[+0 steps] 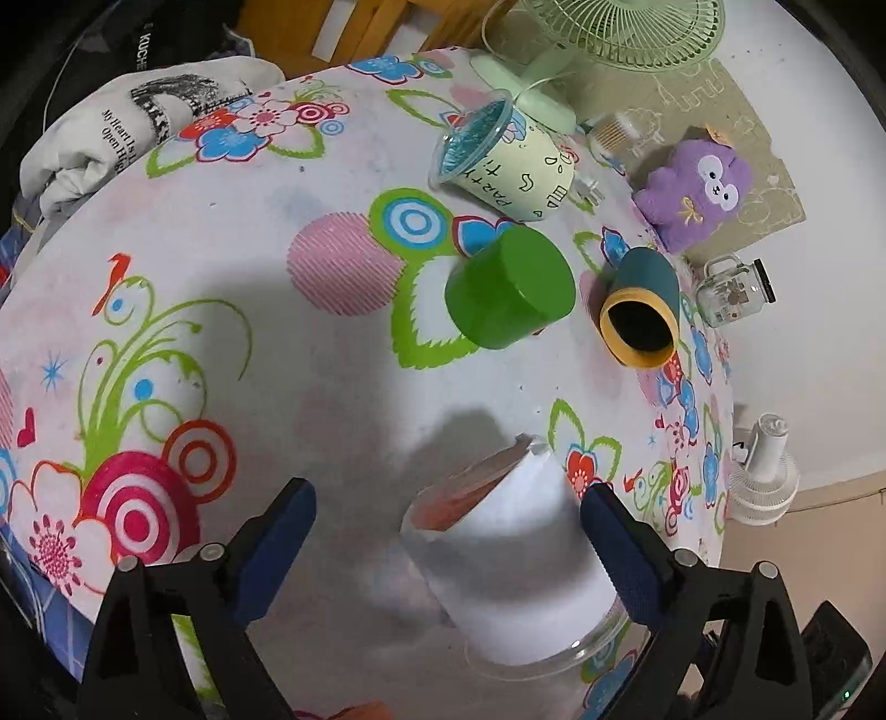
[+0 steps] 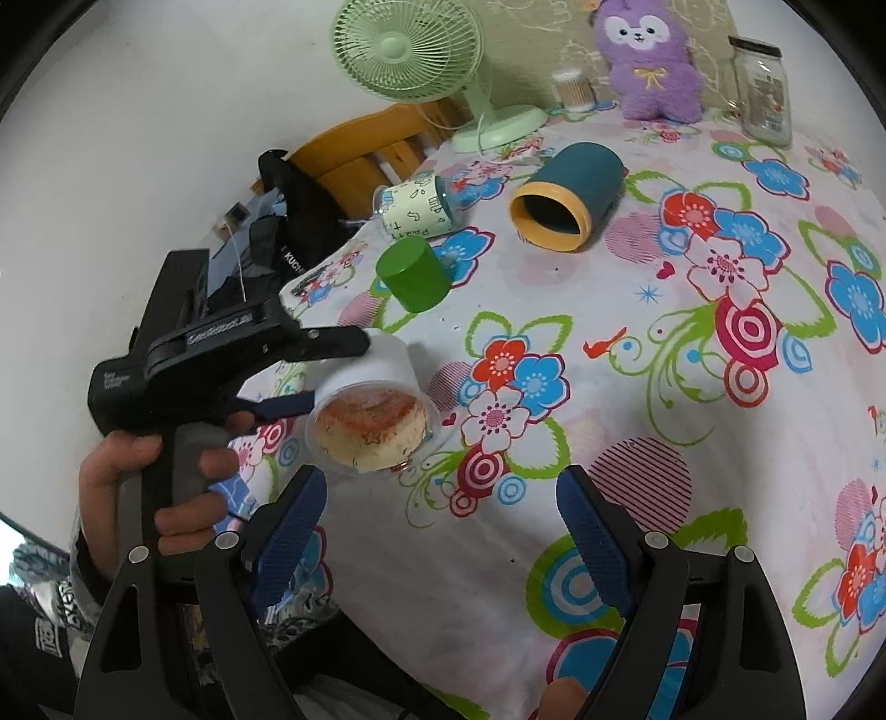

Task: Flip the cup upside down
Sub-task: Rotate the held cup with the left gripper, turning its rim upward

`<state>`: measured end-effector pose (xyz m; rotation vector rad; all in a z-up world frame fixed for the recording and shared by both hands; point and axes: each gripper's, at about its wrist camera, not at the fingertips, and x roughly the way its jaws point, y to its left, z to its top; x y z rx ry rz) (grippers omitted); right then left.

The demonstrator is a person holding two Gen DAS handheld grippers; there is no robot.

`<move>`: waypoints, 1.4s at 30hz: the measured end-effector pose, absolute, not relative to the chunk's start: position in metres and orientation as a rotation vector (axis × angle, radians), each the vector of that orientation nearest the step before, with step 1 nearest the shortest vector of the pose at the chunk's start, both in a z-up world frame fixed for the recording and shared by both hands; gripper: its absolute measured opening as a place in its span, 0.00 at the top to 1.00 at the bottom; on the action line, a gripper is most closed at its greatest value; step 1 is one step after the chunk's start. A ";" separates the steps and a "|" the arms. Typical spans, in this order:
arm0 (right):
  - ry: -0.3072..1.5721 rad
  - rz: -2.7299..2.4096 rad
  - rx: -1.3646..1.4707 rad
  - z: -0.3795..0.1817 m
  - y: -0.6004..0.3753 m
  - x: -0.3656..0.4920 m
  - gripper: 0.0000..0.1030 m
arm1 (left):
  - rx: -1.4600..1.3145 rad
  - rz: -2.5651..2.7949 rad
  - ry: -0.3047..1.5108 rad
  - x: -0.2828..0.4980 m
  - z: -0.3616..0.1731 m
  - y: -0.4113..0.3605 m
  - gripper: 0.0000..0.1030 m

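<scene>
Nearest in the left wrist view, left gripper (image 1: 447, 512) spread wide, blue pads (image 1: 275, 545) on either side of a clear cup (image 1: 509, 559) with a white sleeve, not pressing it; right pad just beside the cup wall, left pad well apart. Cup lying tilted on the floral cloth (image 1: 221, 266), wide rim toward the camera. Seen from the right wrist view, same cup (image 2: 372, 423) on its side near the table's left edge, orange-speckled inside facing the camera, left gripper (image 2: 338, 372) straddling it from the left, one black finger above, one blue-padded finger below, held by a bare hand (image 2: 149, 487). Right gripper (image 2: 443, 518) released, fingers apart, holding nothing, hovering over the cloth (image 2: 637, 399) near the cup. Farther on, a green cup (image 1: 509, 288) upside down on the cloth. Just beyond, a teal cup (image 1: 645, 302) with a yellow rim lying on its side, mouth toward the camera. Behind the green one, a clear cup with a "PARTY" sleeve (image 1: 498, 160), also on its side. At the far edge, a purple plush (image 1: 695, 188), a glass jar (image 1: 731, 288) with a black lid, a small tub of cotton swabs (image 1: 614, 130), and a pale green fan (image 1: 620, 27). Off the table's right side, a white fan (image 1: 764, 476) on the floor.
</scene>
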<state>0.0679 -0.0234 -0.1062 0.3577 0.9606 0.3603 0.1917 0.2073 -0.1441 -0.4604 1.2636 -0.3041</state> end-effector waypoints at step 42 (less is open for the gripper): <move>0.973 0.326 0.450 -0.130 -0.056 0.059 0.15 | -0.511 -0.255 1.146 0.174 -0.120 0.210 0.04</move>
